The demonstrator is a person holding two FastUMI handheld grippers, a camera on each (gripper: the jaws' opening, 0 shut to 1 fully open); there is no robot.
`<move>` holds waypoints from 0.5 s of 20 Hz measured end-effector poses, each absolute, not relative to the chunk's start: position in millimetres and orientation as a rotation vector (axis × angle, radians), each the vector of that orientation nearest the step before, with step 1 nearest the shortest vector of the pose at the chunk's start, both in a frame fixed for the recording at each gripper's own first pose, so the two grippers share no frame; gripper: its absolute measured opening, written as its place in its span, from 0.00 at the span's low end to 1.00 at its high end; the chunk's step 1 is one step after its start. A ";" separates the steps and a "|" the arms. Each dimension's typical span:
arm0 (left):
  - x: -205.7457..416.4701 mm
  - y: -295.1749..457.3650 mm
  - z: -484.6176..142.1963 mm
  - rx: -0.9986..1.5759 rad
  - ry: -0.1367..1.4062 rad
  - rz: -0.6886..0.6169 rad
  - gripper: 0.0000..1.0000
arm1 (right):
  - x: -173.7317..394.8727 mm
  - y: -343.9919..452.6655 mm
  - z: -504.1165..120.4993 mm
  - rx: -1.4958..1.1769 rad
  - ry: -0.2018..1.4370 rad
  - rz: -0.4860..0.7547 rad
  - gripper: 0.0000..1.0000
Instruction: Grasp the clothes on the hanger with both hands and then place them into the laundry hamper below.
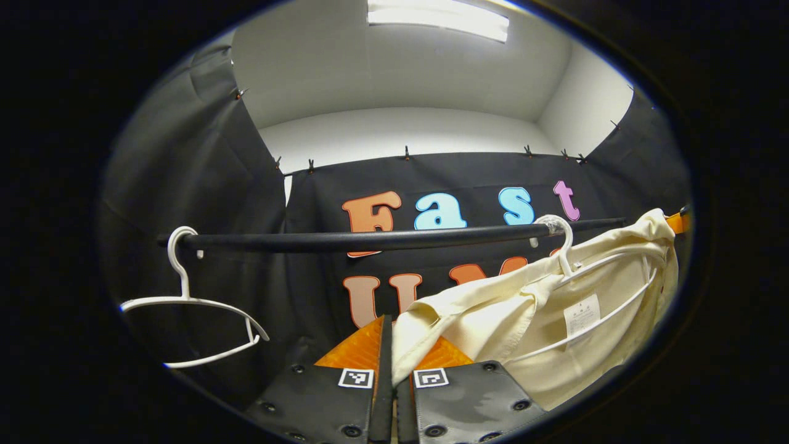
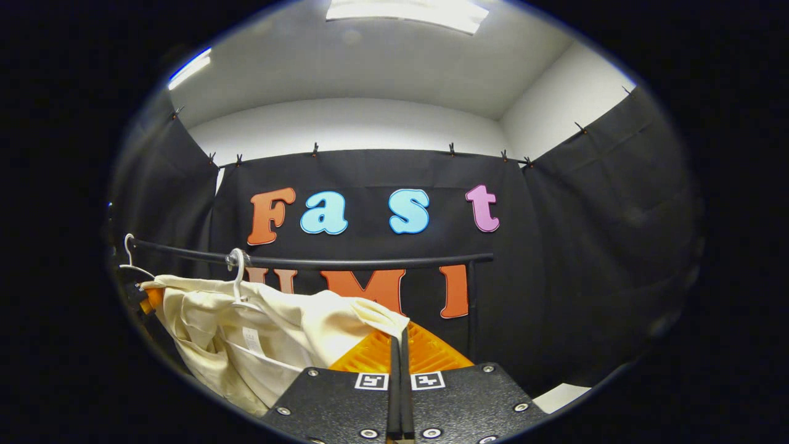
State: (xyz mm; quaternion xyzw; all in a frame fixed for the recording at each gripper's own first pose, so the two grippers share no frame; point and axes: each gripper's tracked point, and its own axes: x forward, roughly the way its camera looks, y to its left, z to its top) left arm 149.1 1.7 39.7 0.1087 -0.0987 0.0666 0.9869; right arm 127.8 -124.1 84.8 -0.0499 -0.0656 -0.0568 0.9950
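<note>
Left gripper view: left claw (image 1: 392, 345) nipped narrow onto cream garment's (image 1: 530, 308) edge, hanger (image 1: 592, 296) beyond.

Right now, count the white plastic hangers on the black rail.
2: a bare white plastic hanger at the black rail's left end, and one inside the cream garment farther right. Others may be hidden.

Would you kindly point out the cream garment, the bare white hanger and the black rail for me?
cream garment (image 1: 493, 314): left gripper view, on the cloth left of its label.
bare white hanger (image 1: 185, 301): left gripper view, on its shoulder bar below the hook.
black rail (image 1: 370, 239): left gripper view, mid-length of the bar.
</note>
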 end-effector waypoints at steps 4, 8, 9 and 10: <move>149.8 3.7 49.6 0.249 -0.207 0.138 0.10 | 150.3 -136.9 83.6 -0.118 -0.095 -0.100 0.00; 154.4 7.1 39.7 0.225 -0.202 0.140 0.10 | 172.9 -143.5 31.7 0.066 -0.001 -0.013 0.00; 156.8 12.4 33.9 0.221 -0.191 0.143 0.10 | 177.0 -144.6 14.2 0.112 0.027 0.012 0.00; 158.6 18.2 26.7 0.219 -0.178 0.150 0.10 | 180.3 -140.9 -3.7 0.174 0.057 0.047 0.00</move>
